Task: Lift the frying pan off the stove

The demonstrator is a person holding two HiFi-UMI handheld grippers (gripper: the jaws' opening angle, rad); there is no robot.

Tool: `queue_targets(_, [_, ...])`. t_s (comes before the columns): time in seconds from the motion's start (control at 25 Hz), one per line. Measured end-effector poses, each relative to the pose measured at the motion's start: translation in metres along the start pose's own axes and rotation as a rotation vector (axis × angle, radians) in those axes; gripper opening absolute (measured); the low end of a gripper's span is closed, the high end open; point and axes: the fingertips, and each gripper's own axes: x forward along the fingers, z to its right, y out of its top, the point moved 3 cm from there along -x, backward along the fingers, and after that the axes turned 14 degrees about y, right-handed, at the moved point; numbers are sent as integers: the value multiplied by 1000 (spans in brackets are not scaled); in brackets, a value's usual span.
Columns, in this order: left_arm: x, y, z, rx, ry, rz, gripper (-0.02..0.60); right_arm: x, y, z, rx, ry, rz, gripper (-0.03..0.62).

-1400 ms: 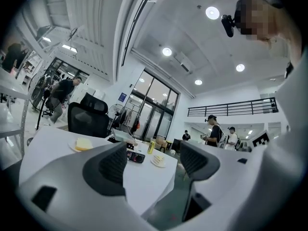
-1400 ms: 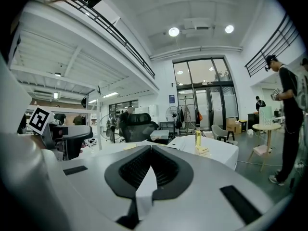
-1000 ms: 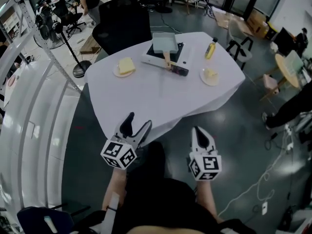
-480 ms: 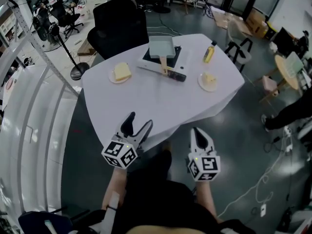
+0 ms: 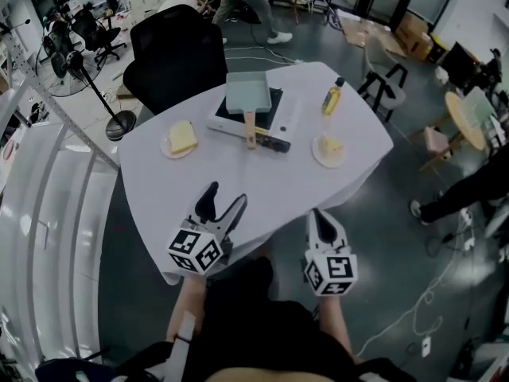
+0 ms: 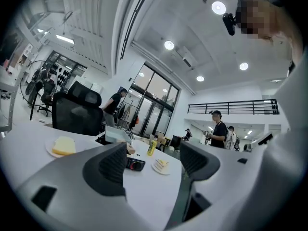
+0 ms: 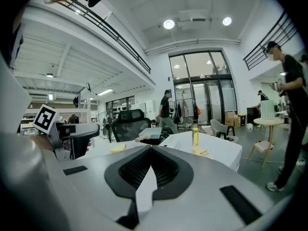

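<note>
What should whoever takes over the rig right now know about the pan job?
Left gripper: open, empty, held low by the near edge of the table.
Right gripper: shut, empty, beside it.
Frying pan: sits on the stove at the table's far side, handle pointing toward you.
Done: nothing; pan untouched.
Left: reach across, grip the handle, lift the pan off.

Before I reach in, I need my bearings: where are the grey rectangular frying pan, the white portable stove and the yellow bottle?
grey rectangular frying pan (image 5: 247,92), head view, middle of its floor.
white portable stove (image 5: 285,116), head view, bare right edge.
yellow bottle (image 5: 331,99), head view, its body.
</note>
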Motion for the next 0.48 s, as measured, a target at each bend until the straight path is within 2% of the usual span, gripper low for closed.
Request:
queue_targets(0.2, [42,11,-4,-5,10,2,325,28,14,30,7,-10,-13,6])
queue_targets(0.48, [91,20,-16,-9,48,-3,325,69,24,65,7,27,-19,6])
